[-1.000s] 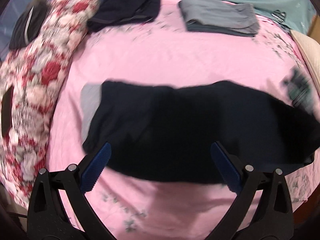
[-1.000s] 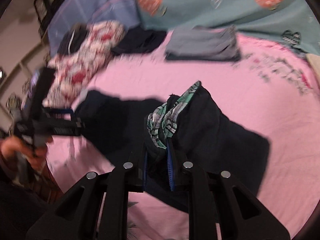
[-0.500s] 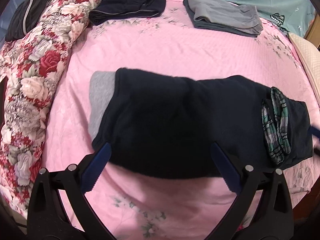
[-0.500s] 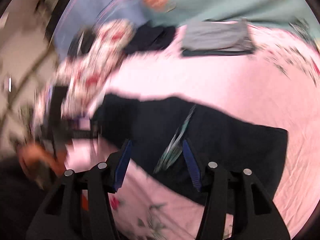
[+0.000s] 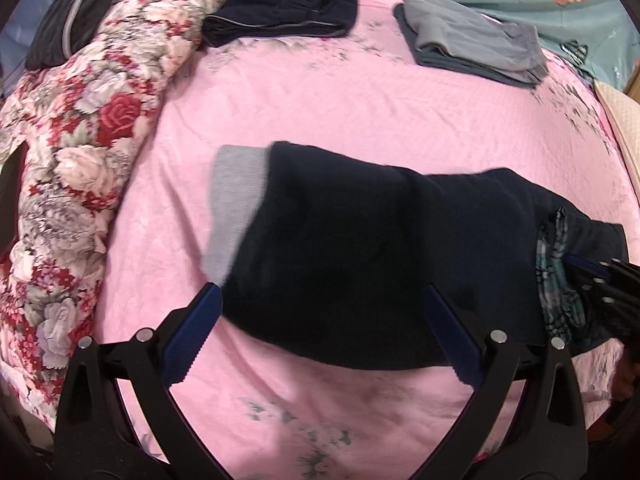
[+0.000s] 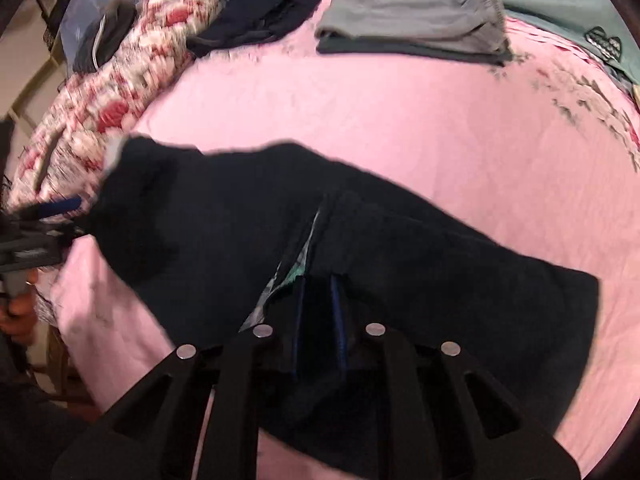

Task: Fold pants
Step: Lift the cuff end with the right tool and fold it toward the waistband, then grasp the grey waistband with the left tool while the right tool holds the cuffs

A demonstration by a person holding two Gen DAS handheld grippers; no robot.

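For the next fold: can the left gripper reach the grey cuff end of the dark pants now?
Probably yes. The left gripper is open, and only pink bedspread lies before the grey cuff of the dark pants.

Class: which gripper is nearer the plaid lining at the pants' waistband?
Right. The right gripper is clamped on the dark pants beside the plaid lining; the left gripper hovers open, apart.

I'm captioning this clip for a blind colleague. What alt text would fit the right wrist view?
The right tool is nearly closed, its jaws having just closed, on the waist end of dark pants with plaid lining, spread on a pink bedspread. At the far edge lie folded grey pants and folded dark pants, with a floral quilt at left.
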